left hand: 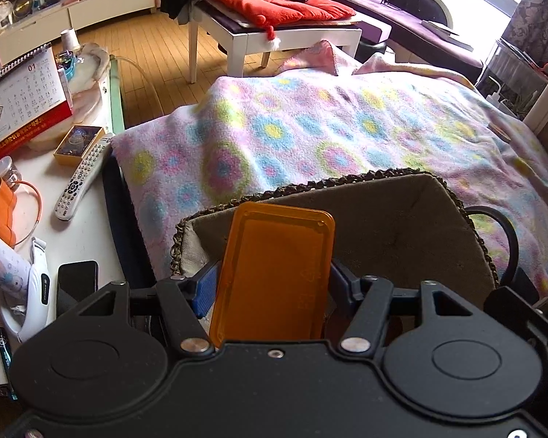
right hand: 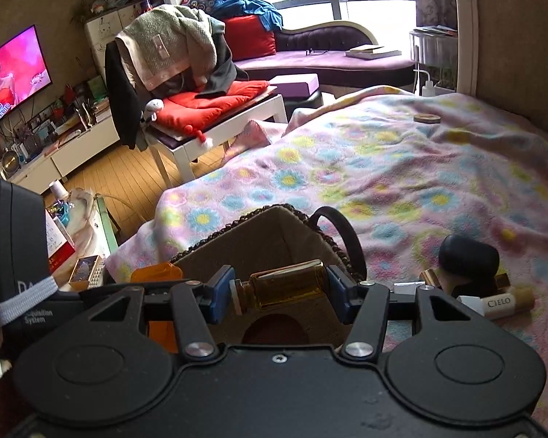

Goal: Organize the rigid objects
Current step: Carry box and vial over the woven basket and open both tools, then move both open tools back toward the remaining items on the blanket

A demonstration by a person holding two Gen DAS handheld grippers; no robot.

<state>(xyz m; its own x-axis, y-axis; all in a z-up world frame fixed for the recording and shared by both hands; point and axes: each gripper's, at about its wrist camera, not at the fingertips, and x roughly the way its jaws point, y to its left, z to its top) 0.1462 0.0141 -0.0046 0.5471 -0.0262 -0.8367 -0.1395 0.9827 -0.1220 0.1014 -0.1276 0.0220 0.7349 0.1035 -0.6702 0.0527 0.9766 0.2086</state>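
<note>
Orange plastic fills the middle of your left wrist view: the left hand-held gripper (left hand: 272,286) is clamped on an orange translucent lid (left hand: 274,273), its blue pads pressing both long edges. You hold the lid tilted over the open mouth of a woven basket (left hand: 453,226), which sits on the flowered blanket (left hand: 292,127) of the bed. Off to the left, a bench (left hand: 73,230) carries a remote control (left hand: 80,179), a desk calendar (left hand: 22,98) and a black phone (left hand: 77,277).

From your right wrist view, the right hand-held gripper (right hand: 279,290) grips a small amber glass bottle (right hand: 286,288) lying sideways between its pads, just over the basket (right hand: 259,244). Right of the basket, on the blanket (right hand: 383,168), lie a dark rounded case (right hand: 469,255) and a tube (right hand: 500,303) marked CIELO.
</note>
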